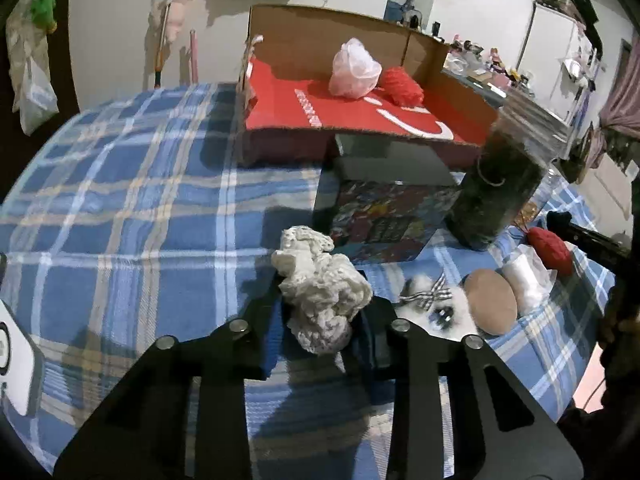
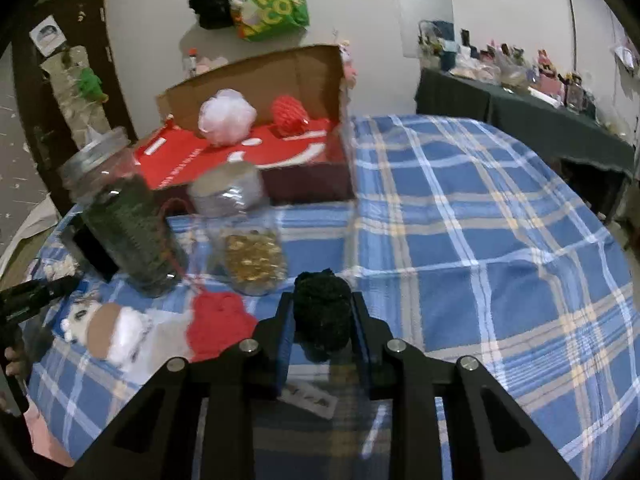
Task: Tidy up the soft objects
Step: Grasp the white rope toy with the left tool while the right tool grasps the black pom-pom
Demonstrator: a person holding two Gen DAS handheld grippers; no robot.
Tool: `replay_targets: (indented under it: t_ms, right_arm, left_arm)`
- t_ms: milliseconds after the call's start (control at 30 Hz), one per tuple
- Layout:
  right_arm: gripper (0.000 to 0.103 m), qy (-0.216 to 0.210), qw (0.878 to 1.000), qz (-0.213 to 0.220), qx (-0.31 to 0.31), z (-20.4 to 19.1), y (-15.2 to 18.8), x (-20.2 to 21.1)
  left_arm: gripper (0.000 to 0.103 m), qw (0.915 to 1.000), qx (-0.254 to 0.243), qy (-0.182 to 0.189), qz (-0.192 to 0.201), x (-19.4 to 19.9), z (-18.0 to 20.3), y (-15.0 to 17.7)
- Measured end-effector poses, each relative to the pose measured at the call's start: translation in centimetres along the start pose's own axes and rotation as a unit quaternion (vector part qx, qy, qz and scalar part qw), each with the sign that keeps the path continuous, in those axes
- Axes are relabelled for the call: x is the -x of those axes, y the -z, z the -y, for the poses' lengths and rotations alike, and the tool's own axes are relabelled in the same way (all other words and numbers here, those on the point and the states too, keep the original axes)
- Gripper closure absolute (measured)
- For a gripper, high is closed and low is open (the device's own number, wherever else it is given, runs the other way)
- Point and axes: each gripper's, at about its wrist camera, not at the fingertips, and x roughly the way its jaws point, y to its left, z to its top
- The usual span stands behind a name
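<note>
white crochet piece [image 1: 320, 300] | clamped in left hand-held gripper [image 1: 322, 312] | over plaid cloth [image 1: 140, 200]

Dim indoor light with a bluish cast; soft shadows lie on the plaid cloth [image 1: 120, 200]. Fisheye curvature and dark vignetting mark all 4 corners; slight blur.

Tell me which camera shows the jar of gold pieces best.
The right wrist view: the jar of gold pieces stands whole and unobstructed on the plaid cloth. In the left wrist view only a sliver of it peeks out behind the jar of dark yarn.
</note>
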Motion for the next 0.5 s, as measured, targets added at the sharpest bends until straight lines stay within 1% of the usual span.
replay_targets:
  t_ms: [167, 267, 400, 500]
  right_arm:
    - [0.075, -0.033, 0.999, 0.025, 0.017, -2.1, -0.3, 2.2]
    - [0.075, -0.061, 0.997, 0.035, 0.028, -3.8, -0.3, 3.1]
    - [0.075, -0.085, 0.994, 0.043, 0.046, -5.9, -0.4, 3.5]
    - [0.075, -0.103, 0.992, 0.044, 0.057, -7.1, -0.2, 3.7]
  left_arm:
    - [0.074, 0.9996, -0.013, 0.007, 0.026, 2.1, 1.2, -0.5]
    - [0.074, 0.9985, -0.027, 0.025, 0.039, 3.2, 2.5, -0.7]
    - [0.074, 0.9969, -0.046, 0.043, 0.047, 3.9, 4.1, -0.8]
    - [0.074, 0.9949, -0.056, 0.071, 0.044, 3.9, 5.5, -0.7]
